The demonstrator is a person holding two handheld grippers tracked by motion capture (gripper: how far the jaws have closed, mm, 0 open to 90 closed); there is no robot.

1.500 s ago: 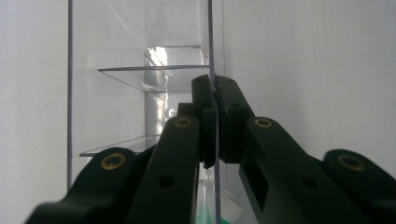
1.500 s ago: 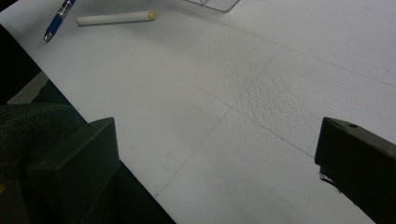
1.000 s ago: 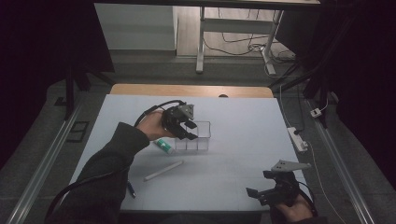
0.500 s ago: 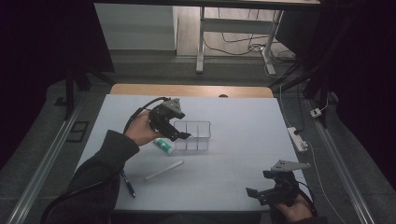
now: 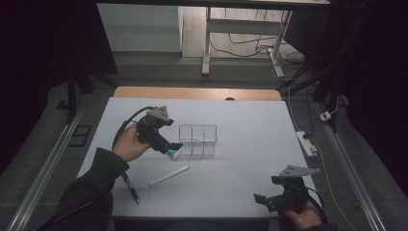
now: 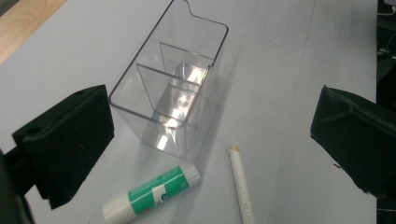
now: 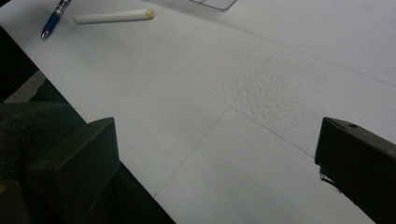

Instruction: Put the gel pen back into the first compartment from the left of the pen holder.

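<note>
The left gripper [image 5: 174, 146] hangs over the left part of the table [image 5: 250, 125], its jaws spread wide and having just been opening, with nothing clamped between them; below it, in the left gripper view, the glue stick [image 6: 152, 192] lies flat on the table, just near of the clear divided box [image 6: 170, 79], close to its left end; a white stick [image 6: 241, 182] lies nearer, to the right of the glue stick; a blue pen [image 5: 130, 185] rests by the near left edge; the right gripper [image 5: 269, 190] sits at the near right, jaws apart and empty.
</note>
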